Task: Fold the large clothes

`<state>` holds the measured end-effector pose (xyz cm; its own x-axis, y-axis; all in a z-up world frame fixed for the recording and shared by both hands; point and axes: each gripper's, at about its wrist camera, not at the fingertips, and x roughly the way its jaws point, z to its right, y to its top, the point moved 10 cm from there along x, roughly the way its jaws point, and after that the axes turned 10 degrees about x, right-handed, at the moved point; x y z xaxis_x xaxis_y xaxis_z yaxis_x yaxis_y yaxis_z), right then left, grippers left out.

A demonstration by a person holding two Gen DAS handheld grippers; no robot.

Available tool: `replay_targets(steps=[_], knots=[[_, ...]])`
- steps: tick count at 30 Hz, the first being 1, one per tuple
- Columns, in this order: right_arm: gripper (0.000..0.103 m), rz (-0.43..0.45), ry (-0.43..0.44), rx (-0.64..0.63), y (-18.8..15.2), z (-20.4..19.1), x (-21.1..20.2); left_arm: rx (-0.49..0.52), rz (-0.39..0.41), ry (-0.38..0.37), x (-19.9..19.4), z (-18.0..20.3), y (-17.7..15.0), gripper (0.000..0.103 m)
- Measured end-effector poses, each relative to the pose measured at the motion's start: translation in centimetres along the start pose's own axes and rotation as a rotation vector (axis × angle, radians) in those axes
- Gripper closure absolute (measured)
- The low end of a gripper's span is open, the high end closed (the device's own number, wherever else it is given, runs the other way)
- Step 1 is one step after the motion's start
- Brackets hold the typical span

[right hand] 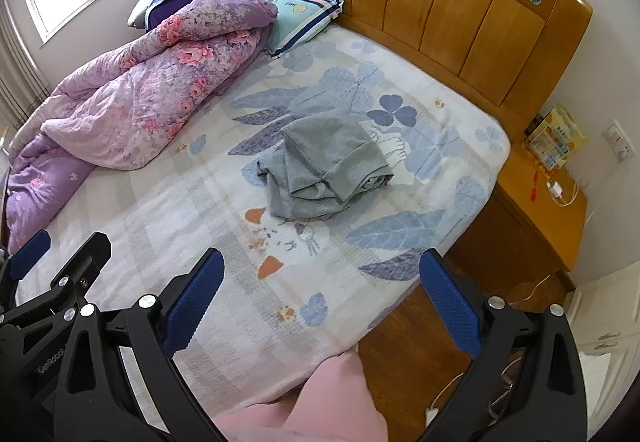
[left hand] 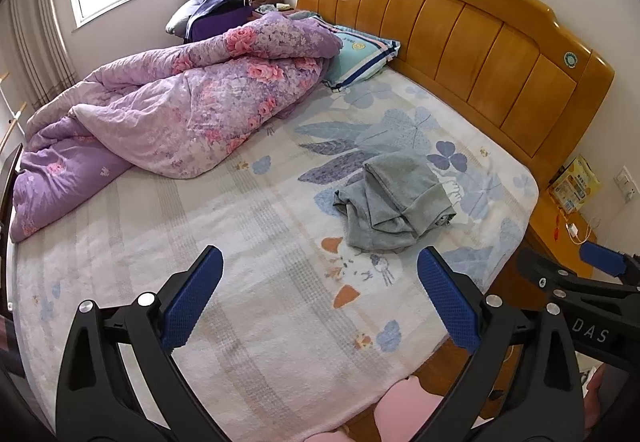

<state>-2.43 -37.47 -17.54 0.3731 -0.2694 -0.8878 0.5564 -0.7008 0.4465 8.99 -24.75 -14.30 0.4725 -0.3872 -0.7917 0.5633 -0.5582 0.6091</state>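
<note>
Hard to see: We cannot tell what kind of clothing the grey garment (left hand: 394,201) is. It lies in a loose, rumpled heap, and its lower layers are tucked under the top flap.
Cut off: Our own grippers are cut by the bottom edge of both views, so we see only the fingers and the black arms. Something pink (right hand: 320,402) pokes in at the bottom, and we cannot say what it is.
Too small: The packet (right hand: 556,141) on the bedside table (right hand: 532,201) has print we cannot read.
Left gripper: Our left gripper (left hand: 320,298) is spread wide. Its blue pads (left hand: 192,298) hold nothing and touch nothing. It hangs above the near part of the bed sheet (left hand: 240,242).
Right gripper: Our right gripper (right hand: 320,298) is spread just as wide and is empty too. It hangs over the near corner of the bed, partly over the wood floor (right hand: 404,354).
Side by side: Each gripper shows at the edge of the other one's view, so the two are near each other.
Garment spot: The grey garment lies on the flowery sheet, on the side near the headboard (left hand: 460,41). It is well apart from both grippers.
Other things: A purple quilt (left hand: 160,113) is bunched up on the far side, next to a striped pillow (left hand: 360,57).
</note>
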Motion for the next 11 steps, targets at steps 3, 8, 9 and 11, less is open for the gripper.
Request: replay_targets(steps=[3,8,9,11], knots=[[0.008,-0.004,-0.007,0.000,-0.08,-0.05,0.04,-0.003,-0.008,-0.004,0.08,-0.03,-0.24,0.005],[0.008,-0.004,0.001,-0.003,-0.15,-0.29,-0.06,-0.007,-0.040,-0.009,0.39,-0.21,-0.95,0.005],[0.008,-0.004,0.000,-0.002,-0.19,-0.22,-0.07,-0.003,-0.042,-0.012,0.40,-0.06,-0.94,0.005],[0.008,-0.008,0.005,0.002,-0.33,-0.26,-0.08,0.001,-0.041,-0.010,0.30,-0.12,-1.01,0.005]])
